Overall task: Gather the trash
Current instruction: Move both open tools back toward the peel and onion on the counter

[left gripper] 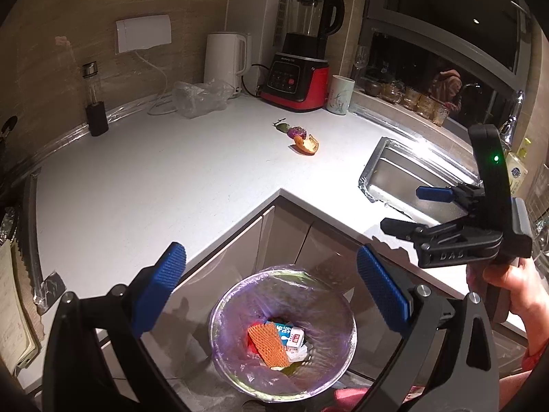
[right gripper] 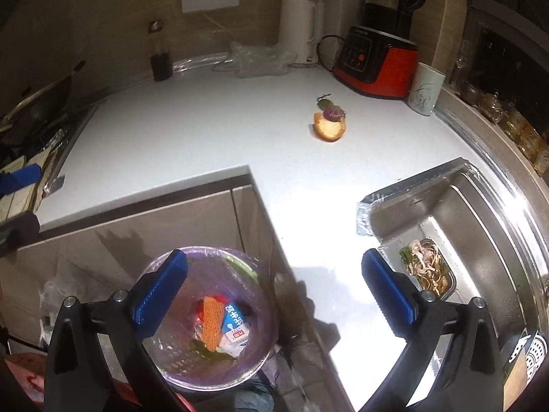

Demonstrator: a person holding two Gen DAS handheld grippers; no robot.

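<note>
Both grippers, left (left gripper: 271, 283) and right (right gripper: 274, 286), fingers spread wide and empty above the round plastic-lined bin (right gripper: 164, 360), lower centre; orange peel scrap (right gripper: 329, 129) on white surface (right gripper: 192, 137).

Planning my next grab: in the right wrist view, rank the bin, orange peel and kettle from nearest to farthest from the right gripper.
From the right gripper:
1. Bin, just below, at the left finger.
2. Orange peel, mid-counter, ahead.
3. Kettle, at the back wall.

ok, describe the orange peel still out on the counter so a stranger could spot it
Start at the red-based blender in the white countertop's back corner. In front of it lies a short row of scraps; the orange peel is the curled, bright orange piece nearest the sink, beside a purple scrap.
</note>
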